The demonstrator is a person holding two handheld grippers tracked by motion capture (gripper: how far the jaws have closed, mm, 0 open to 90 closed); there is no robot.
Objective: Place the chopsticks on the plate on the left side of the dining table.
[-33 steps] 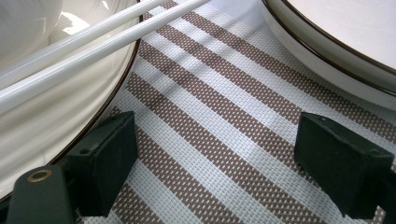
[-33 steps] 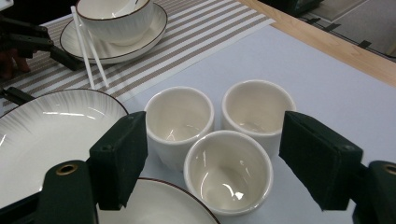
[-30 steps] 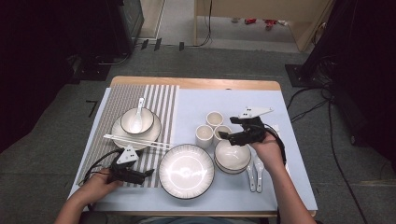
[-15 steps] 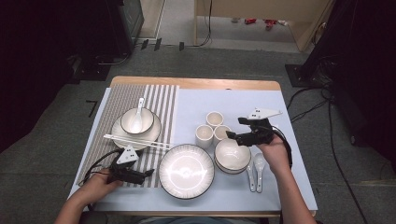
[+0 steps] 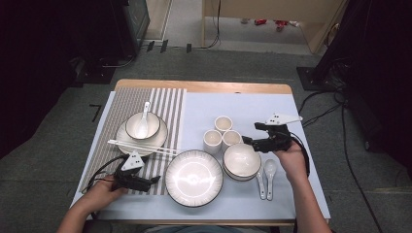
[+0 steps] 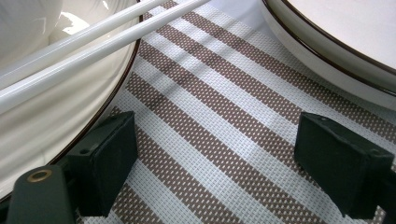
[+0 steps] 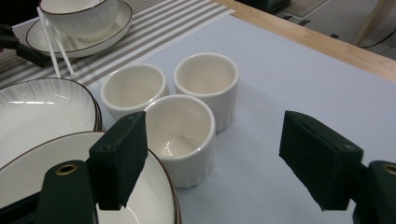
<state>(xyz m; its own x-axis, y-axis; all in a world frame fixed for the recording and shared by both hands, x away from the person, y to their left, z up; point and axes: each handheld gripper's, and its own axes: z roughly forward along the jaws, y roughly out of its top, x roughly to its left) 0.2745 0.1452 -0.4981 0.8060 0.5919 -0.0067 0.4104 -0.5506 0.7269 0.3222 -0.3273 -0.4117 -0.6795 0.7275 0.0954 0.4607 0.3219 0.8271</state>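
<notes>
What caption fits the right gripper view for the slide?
Right gripper, jaws open and empty, faces three white cups on the pale blue mat, bowl rim below.

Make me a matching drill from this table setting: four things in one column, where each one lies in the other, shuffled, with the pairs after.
Things:
1. chopsticks
2. two loose spoons
3. three cups
4. left tongs

Places:
A. on the blue cloth, right of the nearest bowl
B. low over the striped mat, beside the big plate
C. across the rim of the far saucer
D. clustered mid-table, ahead of the right tongs

Pairs: 1-C, 2-A, 3-D, 4-B
</notes>
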